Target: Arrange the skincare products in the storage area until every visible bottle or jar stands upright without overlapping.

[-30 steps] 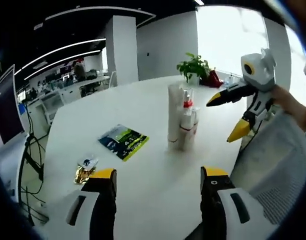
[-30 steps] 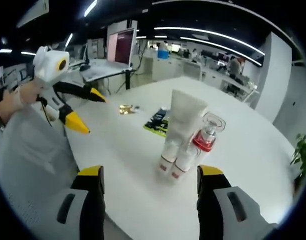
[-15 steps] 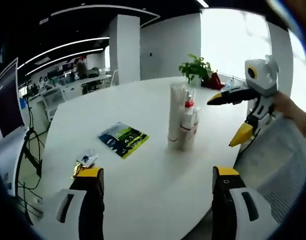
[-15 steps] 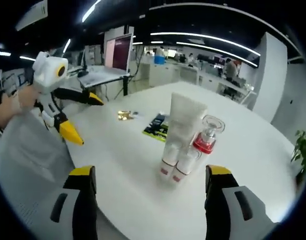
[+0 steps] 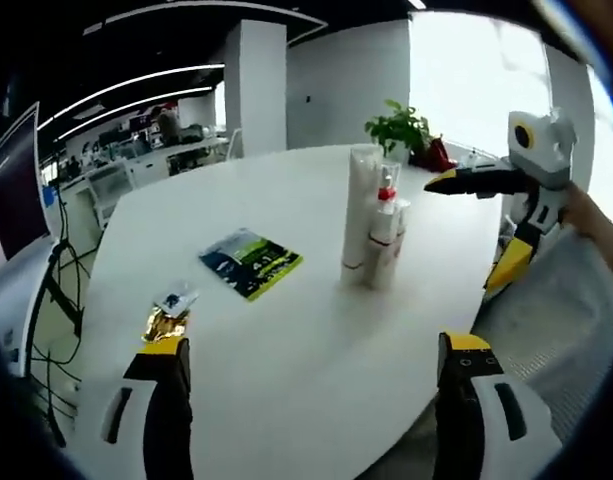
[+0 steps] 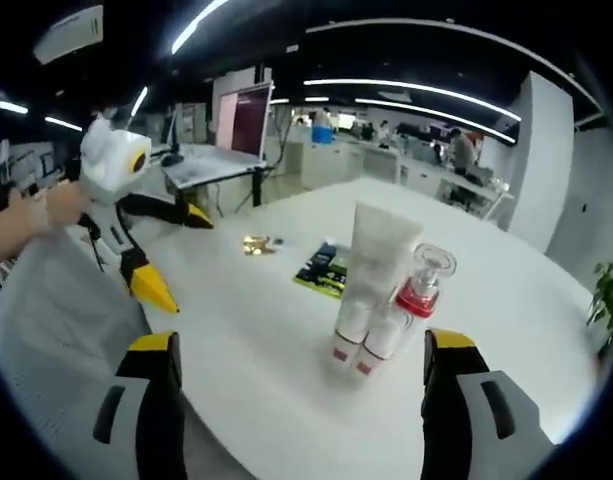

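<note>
Left tongs (image 5: pixel 306 385) and right tongs (image 6: pixel 298 378): both spread wide, holding nothing, hovering near the edge of the white table (image 5: pixel 286 330), well apart from the products. The products stand upright in one tight cluster near mid-table: one tall tube (image 6: pixel 374 262), one pump bottle (image 6: pixel 420 285) with a red collar, and what look like two small tubes (image 6: pixel 382 340) in front. Judged step: final check; arrangement appears complete. Also present: one leaflet (image 5: pixel 250 262), one gold packet (image 5: pixel 166 318).
</note>
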The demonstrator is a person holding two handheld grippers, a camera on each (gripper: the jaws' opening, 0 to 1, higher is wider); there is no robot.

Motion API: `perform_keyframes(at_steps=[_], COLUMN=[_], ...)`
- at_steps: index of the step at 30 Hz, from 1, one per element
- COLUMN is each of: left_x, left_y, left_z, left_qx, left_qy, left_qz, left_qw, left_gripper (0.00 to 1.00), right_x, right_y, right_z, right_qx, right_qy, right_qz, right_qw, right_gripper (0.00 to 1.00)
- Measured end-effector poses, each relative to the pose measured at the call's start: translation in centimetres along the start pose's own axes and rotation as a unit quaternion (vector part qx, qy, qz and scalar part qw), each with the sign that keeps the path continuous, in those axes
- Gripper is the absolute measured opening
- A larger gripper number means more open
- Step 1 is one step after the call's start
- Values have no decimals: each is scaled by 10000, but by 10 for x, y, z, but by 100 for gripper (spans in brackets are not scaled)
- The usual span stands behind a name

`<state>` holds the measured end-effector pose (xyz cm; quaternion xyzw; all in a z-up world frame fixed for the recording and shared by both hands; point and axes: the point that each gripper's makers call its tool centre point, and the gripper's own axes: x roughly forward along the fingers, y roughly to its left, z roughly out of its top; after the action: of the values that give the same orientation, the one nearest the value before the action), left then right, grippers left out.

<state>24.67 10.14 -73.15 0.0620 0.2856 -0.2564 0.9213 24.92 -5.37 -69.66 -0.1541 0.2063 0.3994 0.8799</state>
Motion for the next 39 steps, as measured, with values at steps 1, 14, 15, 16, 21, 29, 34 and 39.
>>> perform_keyframes(at_steps=[1, 14, 15, 16, 21, 29, 34, 39], left_x=[-1, -2, -3, -3, -1, 0, 4, 1], left_y=[0, 3, 1, 0, -8, -7, -18, -13], left_z=[0, -1, 2, 3, 6, 20, 15, 21], left_qx=[-13, -253, -349, -369, -363, -165, 0, 249], left_qy=[-14, -135, -219, -234, -296, -678, -531, -617], left_qz=[33, 85, 43, 23, -88, -67, -292, -114], left_qw=[10000, 9996, 9991, 9990, 9989, 9975, 9982, 9977], left_gripper=[99, 99, 99, 99, 99, 99, 99, 99], right_x=[0, 3, 3, 2, 1, 8, 11, 9], right_y=[1, 6, 5, 5, 2, 10, 2, 1], right_z=[0, -11, -12, -12, -7, -12, -13, -5], right_qx=[3, -14, -8, 12, 189, -62, 303, 757], right_qy=[5, 206, 231, 226, 81, 251, 176, -98], right_qz=[8, 143, 132, 116, 60, 147, 134, 195], right_qw=[10000, 9997, 9996, 9997, 9998, 9996, 9993, 9969], right_gripper=[100, 100, 100, 100, 100, 100, 100, 100])
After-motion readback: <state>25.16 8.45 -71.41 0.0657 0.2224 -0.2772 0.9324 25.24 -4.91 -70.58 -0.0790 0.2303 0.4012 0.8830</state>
